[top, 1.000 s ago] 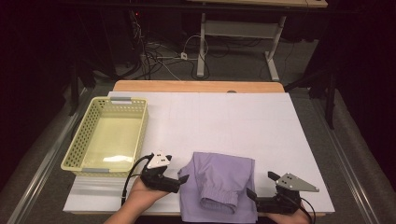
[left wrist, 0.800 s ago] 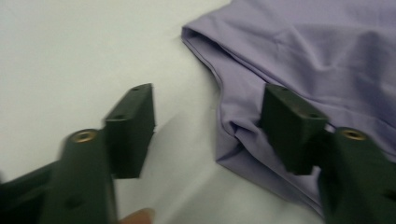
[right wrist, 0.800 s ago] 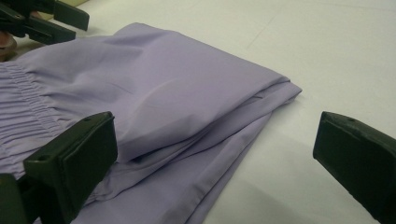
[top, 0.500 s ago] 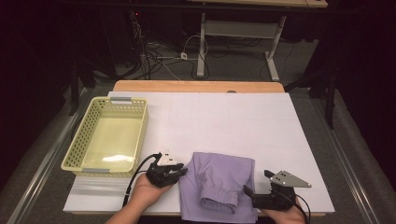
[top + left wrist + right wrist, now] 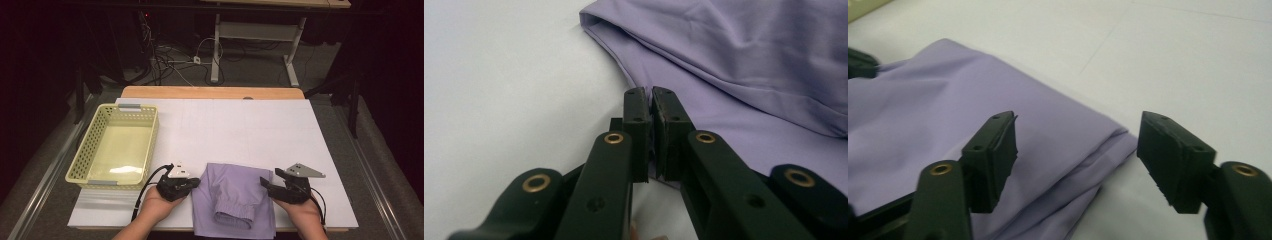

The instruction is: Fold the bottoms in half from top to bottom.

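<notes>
A folded purple garment (image 5: 235,192) with a ribbed cuff lies at the near edge of the white table (image 5: 240,125). My left gripper (image 5: 196,183) sits at its left edge. Its jaws have just closed, and in the left gripper view they (image 5: 652,97) pinch the thin hem of the garment (image 5: 749,60). My right gripper (image 5: 264,184) is at the garment's right edge. Its jaws have just been closing but still stand apart. In the right gripper view they (image 5: 1078,135) straddle the folded edge of the garment (image 5: 948,115) without pressing on it.
A pale yellow mesh basket (image 5: 152,135) stands to the left of the garment, beyond my left hand. A wooden strip (image 5: 212,92) runs along the table's far edge. White table surface stretches behind and to the right of the garment.
My left gripper's jaws have shut on the garment's left edge. My right gripper has slid left to the garment's right edge and its jaws have narrowed.
</notes>
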